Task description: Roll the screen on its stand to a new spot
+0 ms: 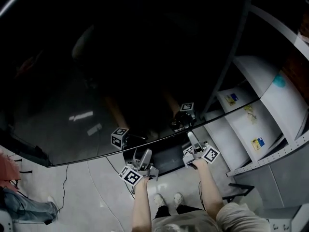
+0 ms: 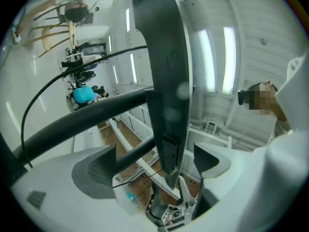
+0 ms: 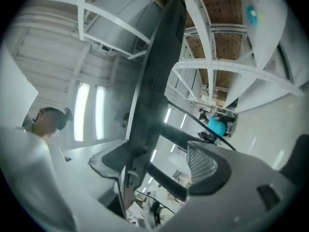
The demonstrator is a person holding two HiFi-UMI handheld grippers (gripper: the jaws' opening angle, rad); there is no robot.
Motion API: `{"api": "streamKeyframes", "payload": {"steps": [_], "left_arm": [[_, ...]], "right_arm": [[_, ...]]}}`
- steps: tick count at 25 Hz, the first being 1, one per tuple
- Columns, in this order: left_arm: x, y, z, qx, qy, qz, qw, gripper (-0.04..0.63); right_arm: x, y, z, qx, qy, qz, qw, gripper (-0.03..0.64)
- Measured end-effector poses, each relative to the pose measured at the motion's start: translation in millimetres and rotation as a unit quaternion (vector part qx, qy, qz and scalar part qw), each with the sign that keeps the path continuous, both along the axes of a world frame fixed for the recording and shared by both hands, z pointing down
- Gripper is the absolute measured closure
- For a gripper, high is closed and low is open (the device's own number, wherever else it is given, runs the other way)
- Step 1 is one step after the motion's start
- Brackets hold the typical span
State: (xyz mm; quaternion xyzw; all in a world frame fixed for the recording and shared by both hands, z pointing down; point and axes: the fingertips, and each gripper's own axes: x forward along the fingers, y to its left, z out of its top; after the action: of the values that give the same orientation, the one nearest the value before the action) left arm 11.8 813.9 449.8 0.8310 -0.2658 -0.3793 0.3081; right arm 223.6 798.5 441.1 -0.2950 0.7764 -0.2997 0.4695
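Here, large dark screen (image 1: pixel 120 71) looming just ahead of both grippers, its lower edge running between the wide-spread jaws of left gripper (image 1: pixel 140 154) and right gripper (image 1: pixel 191 136), neither clamped on it, white shelving (image 1: pixel 251 124) off beyond the right gripper.

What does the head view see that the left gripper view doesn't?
Only the head view shows the screen's wide dark front, the right gripper at its bottom edge, and the person's shoes on the pale floor. Only the left gripper view shows a thick black bar behind the screen, a thin black cable, and that gripper's jaws standing apart on either side of the screen's thin edge. Both show the screen and the left gripper.
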Motion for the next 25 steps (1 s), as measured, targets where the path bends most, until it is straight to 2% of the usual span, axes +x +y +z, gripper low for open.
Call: {"api": "streamKeyframes", "payload": {"steps": [2, 3, 4, 5, 6, 7, 8, 10, 14, 15, 17, 21, 25], "left_arm": [[9.3, 6.3, 0.4, -0.004, -0.031, 0.004, 0.9995, 0.099], [13.3, 10.3, -0.9, -0.003, -0.050, 0.004, 0.9987, 0.125], [16.8, 13.7, -1.3, -0.003, -0.076, 0.000, 0.9971, 0.177], [19.7, 15.9, -0.9, -0.003, -0.106, -0.010, 0.9943, 0.307], [22.9, 17.0, -1.4, -0.001, -0.138, -0.023, 0.9901, 0.491], [27.2, 18.5, -4.4, 0.005, -0.171, -0.037, 0.9846, 0.572], [32.6, 21.2, -9.0, 0.018, -0.202, -0.047, 0.9781, 0.577], [41.3, 30.0, -17.3, 0.048, -0.269, -0.066, 0.9595, 0.580], [40.3, 59.3, -29.1, 0.067, -0.410, -0.133, 0.8998, 0.580], [40.2, 65.1, -34.1, 0.071, -0.430, -0.146, 0.8882, 0.580], [42.0, 70.7, -49.8, 0.083, -0.446, -0.165, 0.8760, 0.580], [51.9, 81.2, -84.2, 0.123, -0.448, -0.190, 0.8647, 0.580], [51.5, 94.4, -82.7, 0.117, -0.450, -0.203, 0.8618, 0.580]], "right_arm": [[-0.8, 3.9, 21.7, -0.056, 0.092, 0.025, 0.994, 0.232], [-2.1, 7.8, 32.5, -0.082, 0.161, 0.043, 0.983, 0.233], [-4.4, 13.1, 40.1, -0.098, 0.235, 0.061, 0.965, 0.239], [-7.0, 18.8, 43.8, -0.105, 0.306, 0.080, 0.943, 0.300], [-8.8, 23.4, 43.8, -0.103, 0.366, 0.098, 0.920, 0.533], [-10.9, 26.9, 39.7, -0.094, 0.412, 0.111, 0.899, 0.588], [-14.3, 30.0, 31.7, -0.081, 0.444, 0.119, 0.884, 0.592], [-24.5, 38.0, 9.3, -0.048, 0.487, 0.134, 0.862, 0.597], [-46.8, 69.9, -22.8, -0.022, 0.574, 0.185, 0.798, 0.597], [-52.9, 76.5, -29.9, -0.017, 0.584, 0.192, 0.788, 0.597], [-63.3, 82.9, -42.6, -0.010, 0.596, 0.202, 0.777, 0.597], [-79.5, 94.0, -57.1, 0.009, 0.617, 0.202, 0.761, 0.597], [-85.9, 107.2, -61.1, 0.037, 0.622, 0.200, 0.756, 0.597]]}}
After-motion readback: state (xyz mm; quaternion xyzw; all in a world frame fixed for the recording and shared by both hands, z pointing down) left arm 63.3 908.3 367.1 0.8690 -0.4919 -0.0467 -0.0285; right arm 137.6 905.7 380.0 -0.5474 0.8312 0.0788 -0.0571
